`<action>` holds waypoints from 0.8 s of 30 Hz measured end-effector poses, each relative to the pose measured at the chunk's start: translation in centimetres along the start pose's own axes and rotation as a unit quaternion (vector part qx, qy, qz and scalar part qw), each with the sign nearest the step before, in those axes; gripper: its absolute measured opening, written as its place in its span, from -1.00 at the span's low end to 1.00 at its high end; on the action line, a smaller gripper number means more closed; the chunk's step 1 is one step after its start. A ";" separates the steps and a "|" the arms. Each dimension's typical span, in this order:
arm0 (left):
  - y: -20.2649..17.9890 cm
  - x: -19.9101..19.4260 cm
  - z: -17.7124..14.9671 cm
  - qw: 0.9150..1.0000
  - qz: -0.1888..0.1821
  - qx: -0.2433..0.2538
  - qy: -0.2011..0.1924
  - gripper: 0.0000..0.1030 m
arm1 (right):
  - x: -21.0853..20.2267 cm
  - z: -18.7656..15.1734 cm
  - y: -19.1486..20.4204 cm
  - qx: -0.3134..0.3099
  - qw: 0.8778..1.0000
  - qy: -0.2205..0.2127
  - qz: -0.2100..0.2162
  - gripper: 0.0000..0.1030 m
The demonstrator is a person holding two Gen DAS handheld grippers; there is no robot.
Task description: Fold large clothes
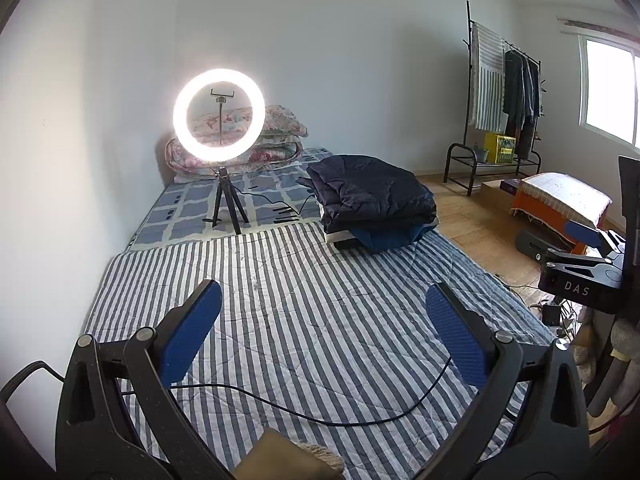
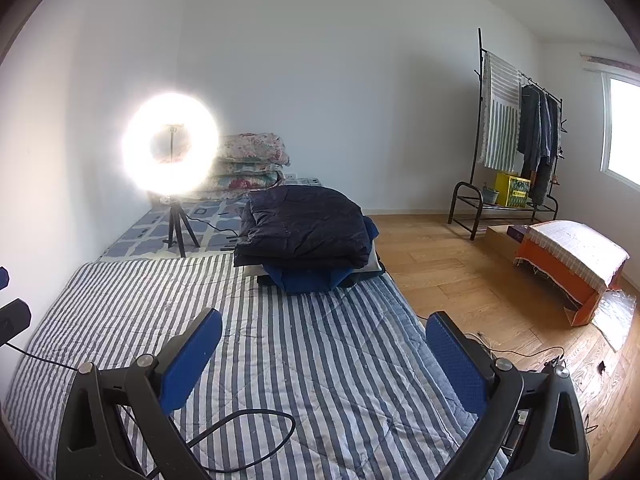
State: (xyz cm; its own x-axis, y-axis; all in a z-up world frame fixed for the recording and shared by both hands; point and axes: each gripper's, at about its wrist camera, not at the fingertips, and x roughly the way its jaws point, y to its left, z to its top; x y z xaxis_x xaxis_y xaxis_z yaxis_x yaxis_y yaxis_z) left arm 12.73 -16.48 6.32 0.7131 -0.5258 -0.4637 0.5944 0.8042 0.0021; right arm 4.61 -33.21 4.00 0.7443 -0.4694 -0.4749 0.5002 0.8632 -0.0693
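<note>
Both the left gripper [image 1: 324,334] and right gripper [image 2: 324,360] hover with fingers spread and empty over the blue-and-white striped quilt [image 1: 304,300], the folded dark navy padded jacket [image 2: 304,226] lying ahead on a clothes stack (nearer the right).

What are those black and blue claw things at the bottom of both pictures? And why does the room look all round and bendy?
Those claws are grippers, like big tongs. A person holds one in each hand, and a small camera rides on each, looking forward between its two fingers. The lens sees very wide, and that bends the room. One picture comes from the left gripper, the other from the right gripper. Both are open and hold nothing. Below them lies a striped quilt on a low bed. At its far end sits a pile of folded clothes with a dark padded jacket on top. The glowing circle is a ring light on a small stand. A black cable lies on the quilt.
</note>
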 end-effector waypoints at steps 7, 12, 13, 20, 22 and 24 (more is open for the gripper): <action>-0.1 0.0 0.0 1.000 0.002 0.003 0.000 1.00 | 0.1 0.0 0.0 -0.001 1.000 0.001 0.000 0.99; -0.2 0.0 0.0 1.000 0.003 0.002 -0.002 1.00 | 0.1 0.0 0.0 -0.001 1.000 0.000 0.000 0.99; -0.2 0.0 0.1 1.000 0.003 0.002 -0.001 1.00 | 0.1 0.0 0.0 -0.001 1.000 0.000 0.001 0.99; -0.1 0.0 0.0 1.000 0.001 0.000 0.002 1.00 | 0.2 0.0 0.0 -0.001 1.000 0.000 0.002 1.00; -0.1 0.0 0.0 1.000 0.003 0.002 0.001 1.00 | 0.2 -0.1 0.1 -0.002 1.000 0.001 0.002 0.99; -0.1 0.0 0.0 1.000 0.002 0.001 0.002 1.00 | 0.2 -0.2 0.1 -0.003 1.000 0.000 0.003 0.99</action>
State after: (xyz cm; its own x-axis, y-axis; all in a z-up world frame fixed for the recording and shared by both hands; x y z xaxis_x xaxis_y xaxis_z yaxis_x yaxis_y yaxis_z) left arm 12.72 -16.53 6.28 0.7141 -0.5221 -0.4664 0.5926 0.8055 0.0057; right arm 4.75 -33.24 3.75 0.7466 -0.4649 -0.4759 0.4933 0.8668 -0.0730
